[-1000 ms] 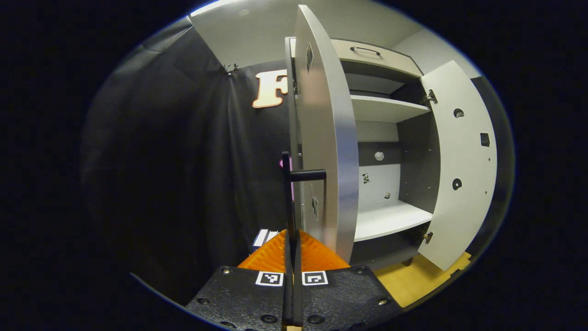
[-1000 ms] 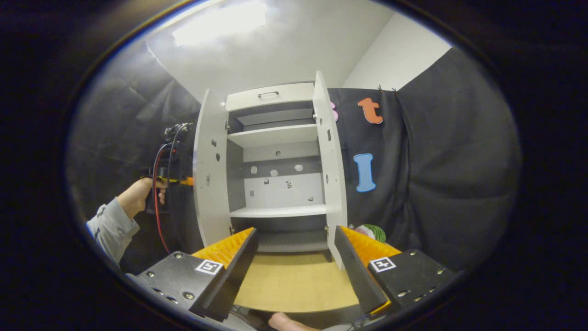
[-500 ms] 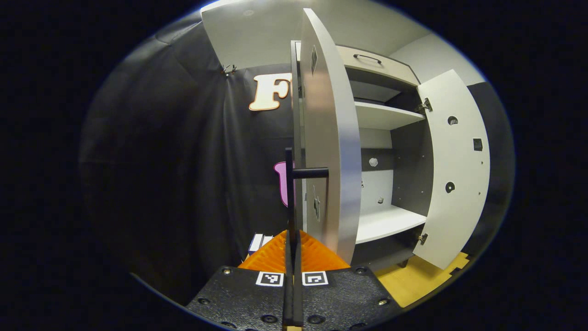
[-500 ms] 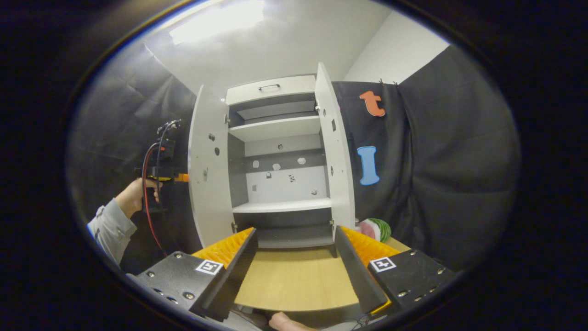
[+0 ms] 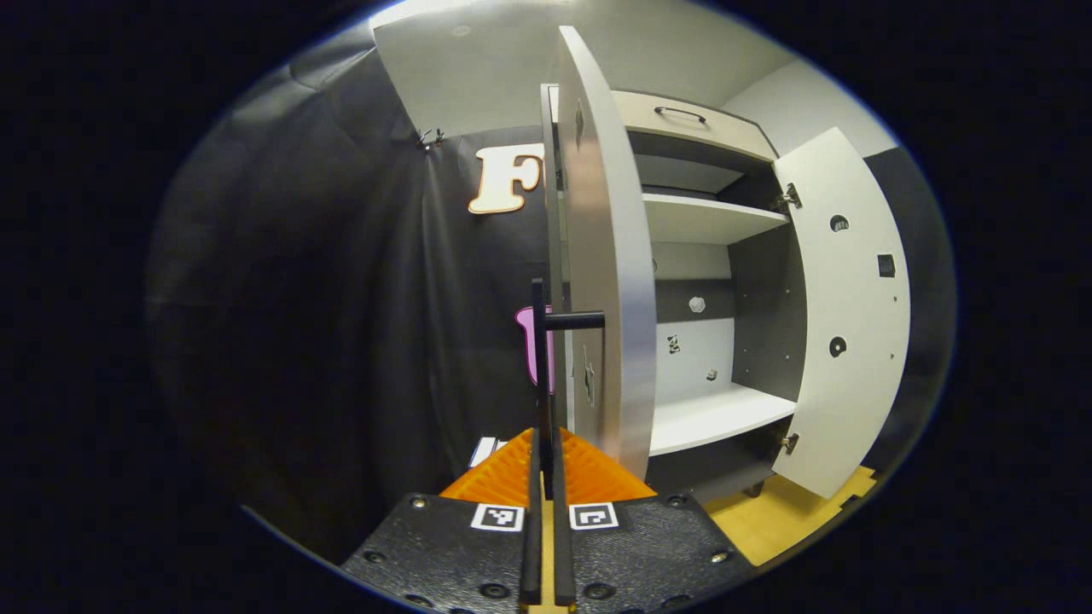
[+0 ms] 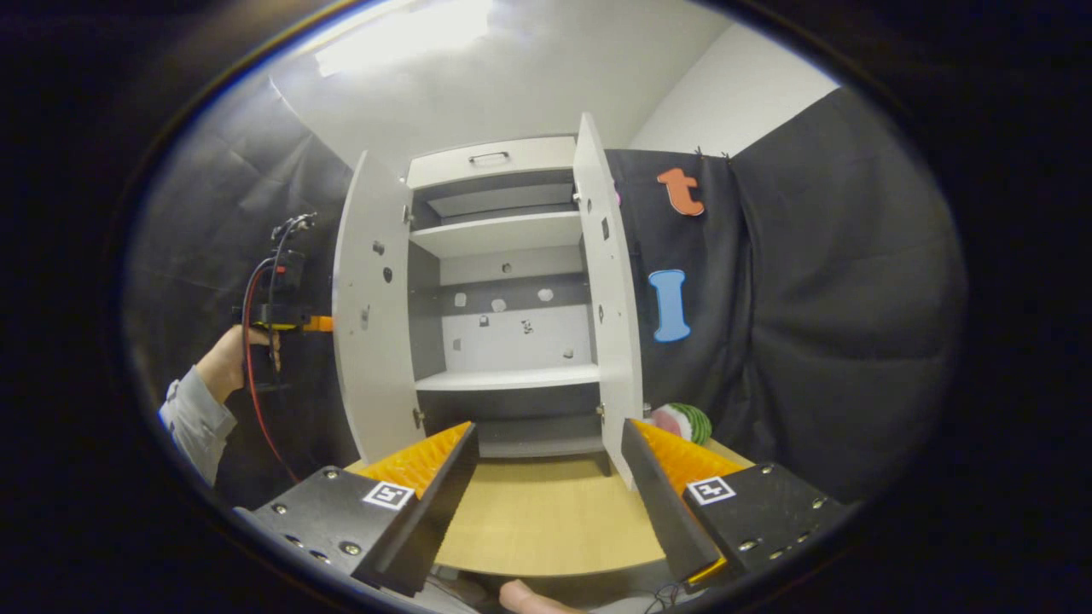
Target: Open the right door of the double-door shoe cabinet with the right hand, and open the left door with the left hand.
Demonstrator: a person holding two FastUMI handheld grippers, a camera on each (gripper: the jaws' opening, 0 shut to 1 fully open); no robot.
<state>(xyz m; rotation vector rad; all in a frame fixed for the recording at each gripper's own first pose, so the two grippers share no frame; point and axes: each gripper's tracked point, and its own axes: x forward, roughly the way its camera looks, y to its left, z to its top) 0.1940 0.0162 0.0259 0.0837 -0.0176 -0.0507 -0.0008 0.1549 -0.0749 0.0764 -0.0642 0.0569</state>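
A recording booth — black cloth wall (image 6: 810, 298) behind a shoe cabinet (image 6: 503, 281).

We record white cabinet doors (image 6: 368, 307), white shelves (image 6: 503, 378) and a grey inner back panel (image 6: 512, 294). The door handle (image 5: 539, 341) is black. The floor board (image 6: 546, 520) is light wood. A green-striped object (image 6: 682, 422) sits nearby.

Both cabinet doors (image 6: 368, 298) open; right gripper (image 6: 546, 486) spread.
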